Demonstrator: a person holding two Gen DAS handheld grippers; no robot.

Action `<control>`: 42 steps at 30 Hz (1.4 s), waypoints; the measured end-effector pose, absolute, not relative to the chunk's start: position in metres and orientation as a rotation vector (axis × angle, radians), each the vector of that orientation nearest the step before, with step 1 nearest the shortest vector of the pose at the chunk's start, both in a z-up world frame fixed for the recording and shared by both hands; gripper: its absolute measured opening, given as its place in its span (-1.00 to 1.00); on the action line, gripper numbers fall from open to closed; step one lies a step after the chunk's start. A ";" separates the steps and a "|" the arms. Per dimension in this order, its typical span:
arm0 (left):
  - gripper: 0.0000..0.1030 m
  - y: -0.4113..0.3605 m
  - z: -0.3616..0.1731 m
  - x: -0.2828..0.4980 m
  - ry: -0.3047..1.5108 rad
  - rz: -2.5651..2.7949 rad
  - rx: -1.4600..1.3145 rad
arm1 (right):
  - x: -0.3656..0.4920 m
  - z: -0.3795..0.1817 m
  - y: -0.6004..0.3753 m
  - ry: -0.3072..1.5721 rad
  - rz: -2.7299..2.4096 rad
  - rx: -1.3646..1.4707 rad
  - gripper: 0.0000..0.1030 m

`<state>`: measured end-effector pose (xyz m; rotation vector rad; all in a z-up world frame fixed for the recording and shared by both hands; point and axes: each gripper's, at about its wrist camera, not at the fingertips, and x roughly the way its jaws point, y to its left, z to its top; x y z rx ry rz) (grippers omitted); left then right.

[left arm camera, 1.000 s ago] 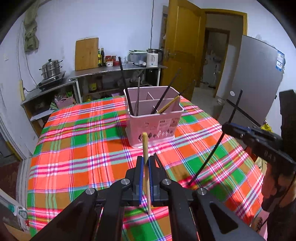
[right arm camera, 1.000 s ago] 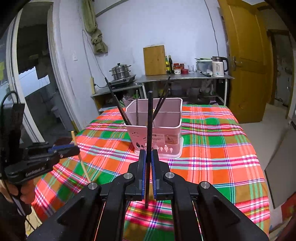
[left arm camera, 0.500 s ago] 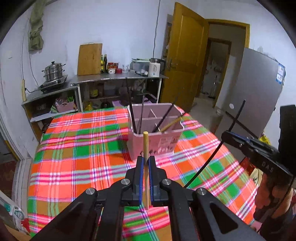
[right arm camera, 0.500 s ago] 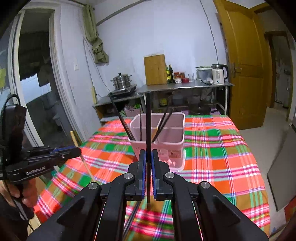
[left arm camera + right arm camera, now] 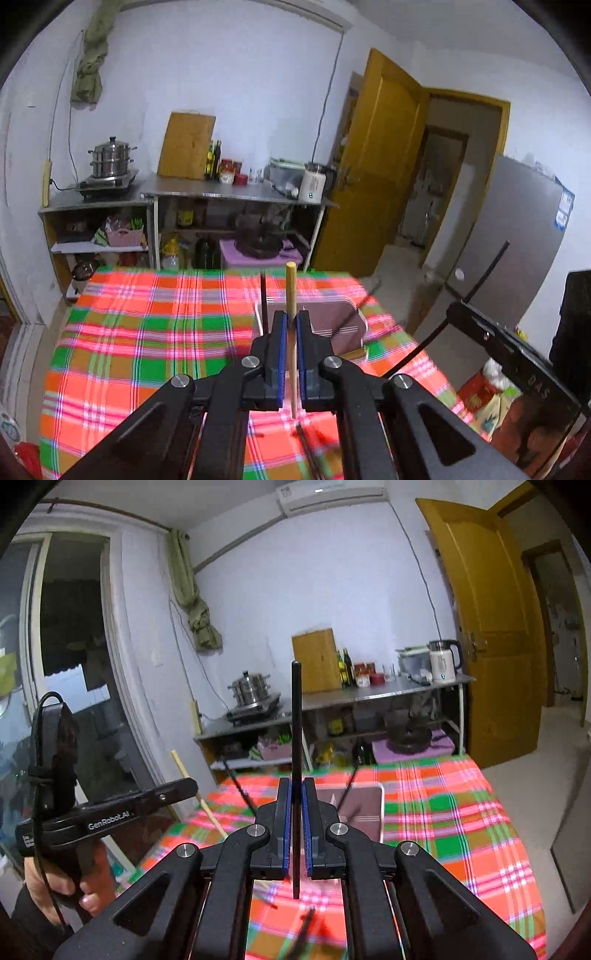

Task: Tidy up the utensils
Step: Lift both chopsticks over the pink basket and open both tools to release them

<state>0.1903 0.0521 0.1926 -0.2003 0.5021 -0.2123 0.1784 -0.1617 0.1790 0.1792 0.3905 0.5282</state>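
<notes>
My left gripper (image 5: 291, 317) is shut on a pale wooden chopstick (image 5: 290, 284) that stands upright between its blue pads. My right gripper (image 5: 296, 784) is shut on a black chopstick (image 5: 296, 709), also upright. The pink utensil holder (image 5: 332, 319) stands on the plaid tablecloth (image 5: 147, 332) just beyond both grippers, partly hidden by the fingers, with several dark chopsticks leaning in it. In the right wrist view the holder (image 5: 364, 806) lies slightly right of the fingers. Each view shows the other gripper off to the side: right gripper (image 5: 456, 312), left gripper (image 5: 190, 784).
Blurred dark chopsticks (image 5: 304, 925) lie on the cloth under the grippers. A person's hand (image 5: 55, 882) holds the left gripper's handle. Behind the table stand steel shelves (image 5: 229, 192) with a pot, cutting board and kettle. A wooden door (image 5: 376, 166) is at the right.
Both grippers have risen and tilted up, still holding their chopsticks. The pink holder has dropped lower in both views and is now partly behind the fingers.
</notes>
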 end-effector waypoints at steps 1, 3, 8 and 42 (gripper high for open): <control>-0.91 0.053 0.197 0.194 0.487 -0.210 -0.204 | 0.181 0.182 -0.160 0.381 0.529 0.181 -0.90; -0.91 0.053 0.204 0.201 0.458 -0.199 -0.204 | 0.187 0.188 -0.158 0.360 0.530 0.186 -0.90; -0.91 0.057 0.209 0.220 0.422 -0.195 -0.218 | 0.205 0.197 -0.152 0.320 0.521 0.199 -0.90; -0.48 0.041 0.156 0.247 0.486 -0.210 -0.138 | 0.238 0.149 -0.141 0.445 0.486 0.155 -0.75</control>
